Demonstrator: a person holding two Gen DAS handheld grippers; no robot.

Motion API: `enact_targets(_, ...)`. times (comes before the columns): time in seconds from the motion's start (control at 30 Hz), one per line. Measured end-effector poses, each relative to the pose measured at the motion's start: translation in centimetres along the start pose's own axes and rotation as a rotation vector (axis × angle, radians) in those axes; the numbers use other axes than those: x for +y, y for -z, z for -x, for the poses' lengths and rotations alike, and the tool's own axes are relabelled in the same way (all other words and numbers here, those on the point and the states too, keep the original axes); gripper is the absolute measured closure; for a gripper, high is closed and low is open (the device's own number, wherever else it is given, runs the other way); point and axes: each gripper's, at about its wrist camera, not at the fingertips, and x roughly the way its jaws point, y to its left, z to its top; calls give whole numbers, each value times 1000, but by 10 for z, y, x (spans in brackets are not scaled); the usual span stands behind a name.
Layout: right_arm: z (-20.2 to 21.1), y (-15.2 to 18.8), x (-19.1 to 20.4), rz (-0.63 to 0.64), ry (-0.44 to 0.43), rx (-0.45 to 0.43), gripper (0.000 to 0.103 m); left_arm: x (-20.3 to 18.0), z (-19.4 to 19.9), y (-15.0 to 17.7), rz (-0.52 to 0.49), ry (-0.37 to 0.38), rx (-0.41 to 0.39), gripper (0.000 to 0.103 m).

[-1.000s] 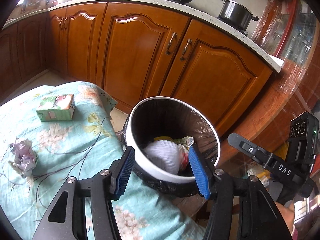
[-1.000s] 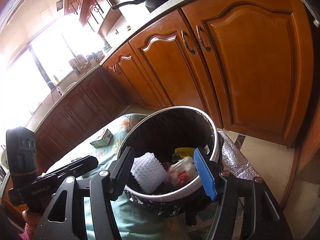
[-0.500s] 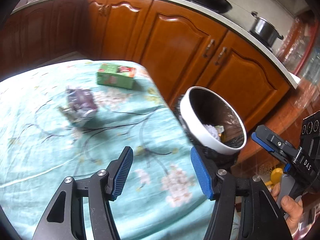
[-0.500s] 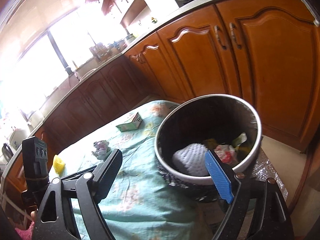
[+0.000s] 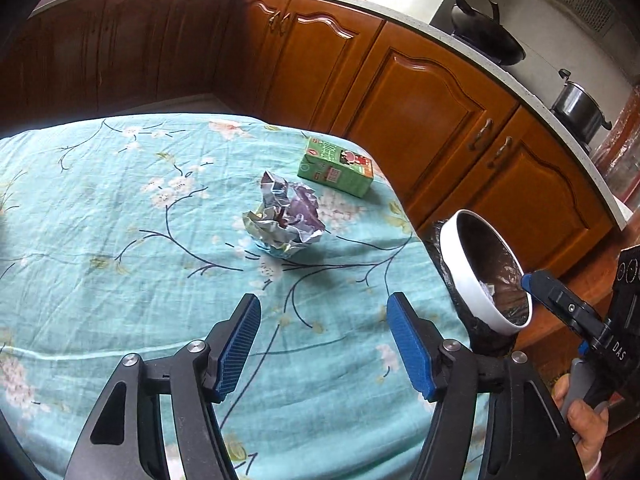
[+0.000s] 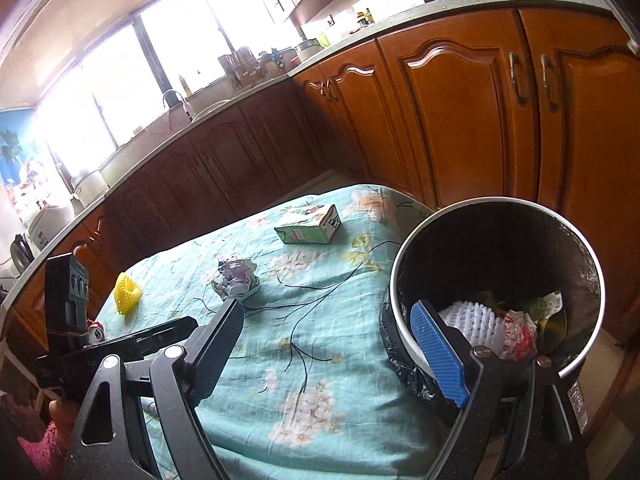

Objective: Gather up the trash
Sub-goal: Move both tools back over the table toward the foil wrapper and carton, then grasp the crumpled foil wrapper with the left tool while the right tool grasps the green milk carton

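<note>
The left gripper [image 5: 322,342] hangs over the table, which is covered with a turquoise flowered cloth [image 5: 100,220], and its jaws are opening with nothing between the blue pads. In front of it, near the middle of the cloth, lies a crumpled foil wrapper [image 5: 282,216], silver and purple, apart from the pads. Just behind the wrapper, near the far edge of the table, a green carton [image 5: 336,168] lies on its side. The right gripper [image 6: 332,344] is held over the corner of the table beside the trash bin [image 6: 404,280]; its jaws are spread wide and they hold nothing. One blue pad stands in front of the bin's white rim, but whether it touches the rim I cannot tell. The bin is lined with a black bag and stands just beside the table. Inside it I see a white foam net [image 6: 472,318], a crumpled red and white wrapper [image 6: 518,334] and something yellow and green behind them. At the left side of the table, in the right wrist view, lies a yellow ribbed thing [image 6: 127,292]. A hand [image 5: 582,424] holds the handle of the right gripper. Brown wooden cabinets [image 5: 424,92] run behind the table, with a dark wok [image 5: 488,40] and a steel pot [image 5: 580,106] on the counter.
</note>
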Motion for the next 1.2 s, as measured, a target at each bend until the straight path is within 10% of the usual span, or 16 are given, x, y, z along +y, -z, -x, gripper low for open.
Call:
enact_targets(1.0, -241, -92, 65, 716, -3, 448, 12, 9, -92, -65, 0, -98, 73, 26)
enact_targets(1.1, -258, -90, 61, 720, 2, 482, 16, 10, -98, -64, -19, -113, 73, 28)
enact_targets(1.2, -262, -87, 59, 699, 12, 506, 36, 12, -101, -63, -34, -93, 85, 52)
